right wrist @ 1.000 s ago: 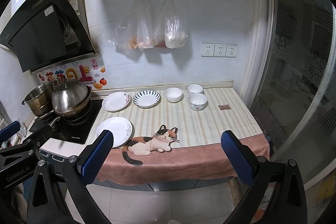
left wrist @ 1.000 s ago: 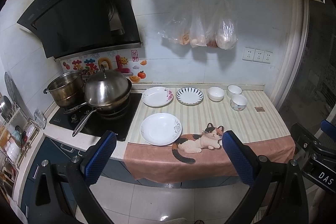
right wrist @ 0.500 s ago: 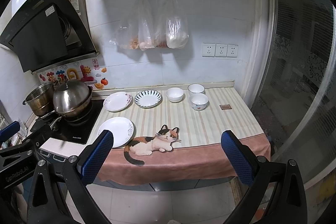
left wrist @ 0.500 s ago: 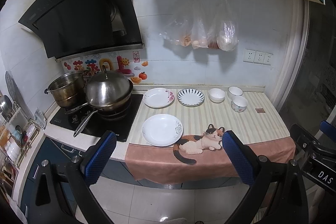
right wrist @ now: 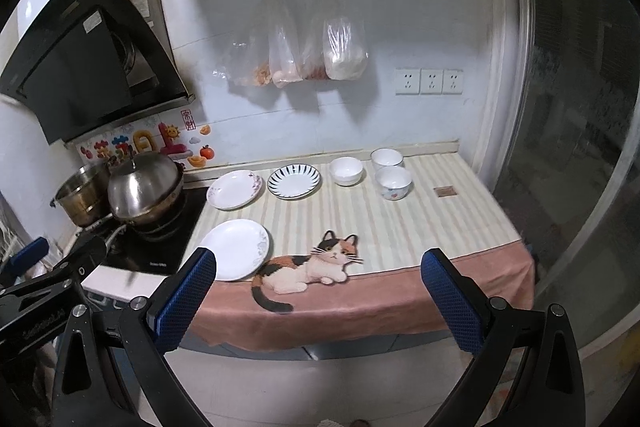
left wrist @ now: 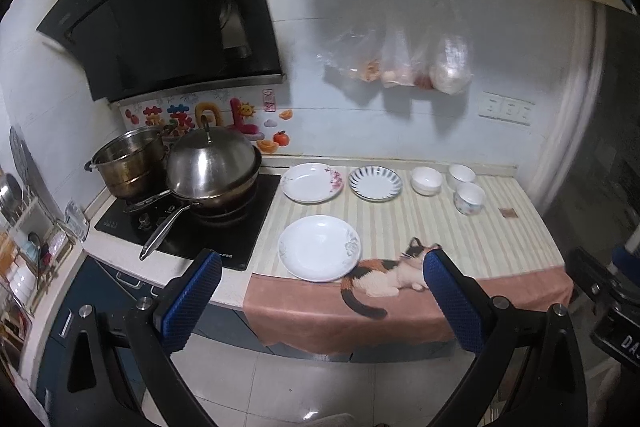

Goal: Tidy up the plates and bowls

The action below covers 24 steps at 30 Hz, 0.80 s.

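Note:
On the striped counter mat (left wrist: 460, 239) lie three plates: a white plate (left wrist: 319, 247) near the front, a flowered plate (left wrist: 312, 183) and a blue-striped plate (left wrist: 375, 183) at the back. To their right stand three white bowls (left wrist: 427, 180) (left wrist: 461, 175) (left wrist: 470, 199). The right wrist view shows the same plates (right wrist: 236, 254) (right wrist: 235, 189) (right wrist: 294, 181) and bowls (right wrist: 346, 171) (right wrist: 394, 183). My left gripper (left wrist: 320, 301) and right gripper (right wrist: 318, 301) are both open and empty, held in front of the counter, well short of the dishes.
A black cooktop (left wrist: 192, 227) at the left carries a lidded steel pan (left wrist: 212, 171) with a long handle and a steel pot (left wrist: 128, 167). A range hood (left wrist: 168, 3) hangs above. Plastic bags (left wrist: 404, 63) hang on the wall. A glass door (right wrist: 580, 147) stands at the right.
Both grippers have moved closer to the counter, so the dishes appear larger. Both stay open and empty.

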Tool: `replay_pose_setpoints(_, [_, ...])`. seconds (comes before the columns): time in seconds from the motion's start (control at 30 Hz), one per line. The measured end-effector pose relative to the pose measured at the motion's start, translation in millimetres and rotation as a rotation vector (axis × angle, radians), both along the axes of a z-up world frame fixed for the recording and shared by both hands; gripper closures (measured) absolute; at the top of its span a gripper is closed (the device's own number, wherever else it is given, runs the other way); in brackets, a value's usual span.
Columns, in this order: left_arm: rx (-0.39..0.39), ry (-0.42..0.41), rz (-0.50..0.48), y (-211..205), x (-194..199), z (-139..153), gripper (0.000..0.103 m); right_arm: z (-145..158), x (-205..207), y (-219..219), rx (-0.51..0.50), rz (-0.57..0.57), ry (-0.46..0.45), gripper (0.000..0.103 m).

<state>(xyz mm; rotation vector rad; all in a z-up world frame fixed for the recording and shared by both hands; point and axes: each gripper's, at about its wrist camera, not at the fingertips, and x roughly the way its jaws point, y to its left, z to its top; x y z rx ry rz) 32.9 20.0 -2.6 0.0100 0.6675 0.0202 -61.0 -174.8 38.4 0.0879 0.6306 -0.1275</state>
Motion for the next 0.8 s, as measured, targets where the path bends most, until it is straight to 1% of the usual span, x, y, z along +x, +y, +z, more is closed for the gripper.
replay_pose_setpoints(0.1, [-0.011,0.038,0.043,14.2,30.5,-21.1,0.0,-20.6,24.9,-2.2,0.016,-0.004,0.039,0.0])
replay_pose_setpoints(0.23, [-0.013,0.101,0.101,34.8,74.4,-57.9,0.0,-58.2,74.3,-11.0,0.085,0.021,0.124,0.0])
replay_pose_setpoints(0.33, [-0.001,0.162,0.135,47.8,112.9,-93.4,0.0,-92.9,119.6,-14.2,0.115,0.051,0.183,0.0])
replay_pose_setpoints(0.4, [0.0,0.229,0.152,55.1,143.4,-120.9,0.0,-115.9,151.3,-13.6,0.112,0.076,0.212,0.0])
replay_pose_setpoints(0.5, [-0.011,0.315,0.166,62.8,188.4,-163.3,0.0,-157.6,208.7,-11.3,0.107,0.121,0.273,0.0])
replay_pose_setpoints(0.6, [-0.024,0.422,0.178,72.2,234.6,-210.4,0.001,-207.7,275.1,-8.4,0.156,0.182,0.356,0.0])
replay_pose_setpoints(0.67, [-0.042,0.484,0.188,78.8,261.4,-238.4,0.001,-246.1,321.0,-5.0,0.204,0.232,0.434,0.0])
replay_pose_setpoints(0.73, [-0.038,0.541,0.21,85.5,285.4,-264.0,0.002,-276.6,357.0,-0.7,0.229,0.267,0.494,0.0])
replay_pose_setpoints(0.77, [-0.048,0.568,0.217,90.6,297.1,-277.5,0.003,-298.3,381.5,3.8,0.243,0.291,0.541,0.001])
replay_pose_setpoints(0.8, [-0.054,0.594,0.227,94.1,307.4,-289.0,0.004,-313.8,398.9,7.0,0.25,0.305,0.573,0.002])
